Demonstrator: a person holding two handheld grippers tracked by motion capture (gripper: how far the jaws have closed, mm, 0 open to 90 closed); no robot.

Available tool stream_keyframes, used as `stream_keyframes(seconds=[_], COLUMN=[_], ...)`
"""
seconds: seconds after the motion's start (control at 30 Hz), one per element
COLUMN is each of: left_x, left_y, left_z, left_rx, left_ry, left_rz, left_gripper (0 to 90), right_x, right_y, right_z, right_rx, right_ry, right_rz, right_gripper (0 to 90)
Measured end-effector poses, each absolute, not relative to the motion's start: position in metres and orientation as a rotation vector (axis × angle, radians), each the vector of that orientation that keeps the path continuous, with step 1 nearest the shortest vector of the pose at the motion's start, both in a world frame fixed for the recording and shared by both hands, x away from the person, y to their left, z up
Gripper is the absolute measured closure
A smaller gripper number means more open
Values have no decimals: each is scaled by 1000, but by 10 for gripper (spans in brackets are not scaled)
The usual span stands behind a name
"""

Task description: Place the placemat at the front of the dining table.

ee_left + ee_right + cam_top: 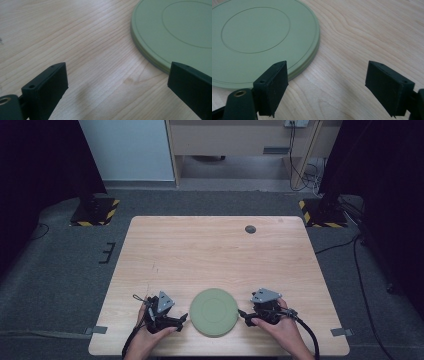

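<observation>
A flat, round, pale green plate (214,312) with a ring groove lies on the wooden table near its front edge, with nothing on it. My left gripper (182,319) rests just left of the plate and points toward its rim. In the left gripper view the left gripper (117,72) stands open over bare wood, the plate (175,30) ahead at the right and partly behind the right jaw. My right gripper (243,317) sits just right of the plate, facing it. In the right gripper view the right gripper (326,67) is open with nothing between its jaws, the plate (257,42) ahead at the left.
The light wooden table (215,250) has a small dark round cap (250,229) at its far right. Both hands lie close to the front edge. Two black stands with yellow-striped bases (95,210) (320,212) stand on the grey floor beyond the table's far corners.
</observation>
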State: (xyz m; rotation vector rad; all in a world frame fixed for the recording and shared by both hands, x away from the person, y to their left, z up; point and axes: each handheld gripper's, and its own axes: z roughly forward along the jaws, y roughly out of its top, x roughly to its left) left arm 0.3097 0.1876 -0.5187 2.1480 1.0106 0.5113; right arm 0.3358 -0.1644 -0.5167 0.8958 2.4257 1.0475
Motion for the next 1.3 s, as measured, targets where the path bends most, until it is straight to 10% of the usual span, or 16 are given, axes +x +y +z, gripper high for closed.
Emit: stream_keyframes(seconds=[1.3], left_x=[313], left_y=[175], left_z=[-528], left_rx=[2180], left_ry=[992], left_rz=[485], left_gripper=[0], right_x=[332], right_y=[-157], right_z=[-523], right_rx=[865], right_ry=[2446], right_rz=[1050], right_gripper=[124])
